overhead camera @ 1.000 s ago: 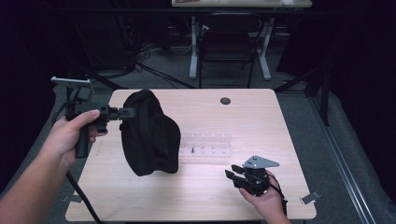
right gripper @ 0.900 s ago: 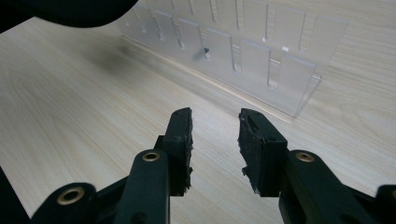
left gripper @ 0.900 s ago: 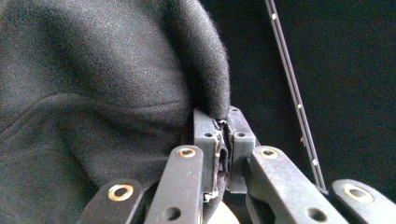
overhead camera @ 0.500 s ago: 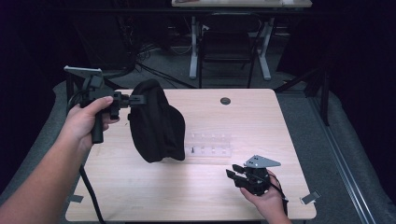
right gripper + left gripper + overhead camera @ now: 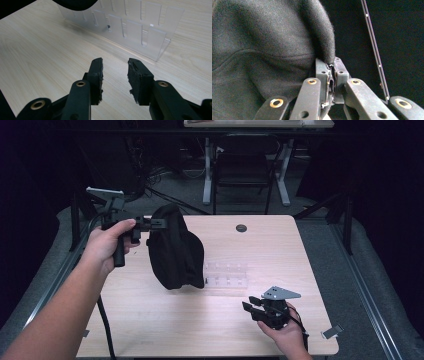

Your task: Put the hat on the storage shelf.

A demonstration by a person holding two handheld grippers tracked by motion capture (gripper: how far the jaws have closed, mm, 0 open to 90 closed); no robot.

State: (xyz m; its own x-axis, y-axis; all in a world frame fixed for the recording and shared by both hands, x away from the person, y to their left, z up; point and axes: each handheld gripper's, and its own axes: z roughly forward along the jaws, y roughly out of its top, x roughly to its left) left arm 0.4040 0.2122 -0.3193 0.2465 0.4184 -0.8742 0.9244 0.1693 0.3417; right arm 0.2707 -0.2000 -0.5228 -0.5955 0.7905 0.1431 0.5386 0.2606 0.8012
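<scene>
— Seen from the high view, where does the black fabric bag [image 5: 175, 251] hang?

— From the left gripper [image 5: 150, 224], lifted over the left part of the wooden table [image 5: 150, 320]; its lower edge hangs in front of the clear plastic divider tray [image 5: 227, 274]. The right gripper [image 5: 252, 306] sits low near the front right, well apart from the bag.

— Left gripper view?

— Jaws clenched on a fold of the bag [image 5: 262, 50]; cloth is pinched between the pads [image 5: 323, 75].

— Right gripper view?

— Jaws parted, gripping nothing, above bare table [image 5: 37, 55]. The tray [image 5: 140, 27] stands just beyond, the bag's dark edge [image 5: 75, 3] above it.
</scene>
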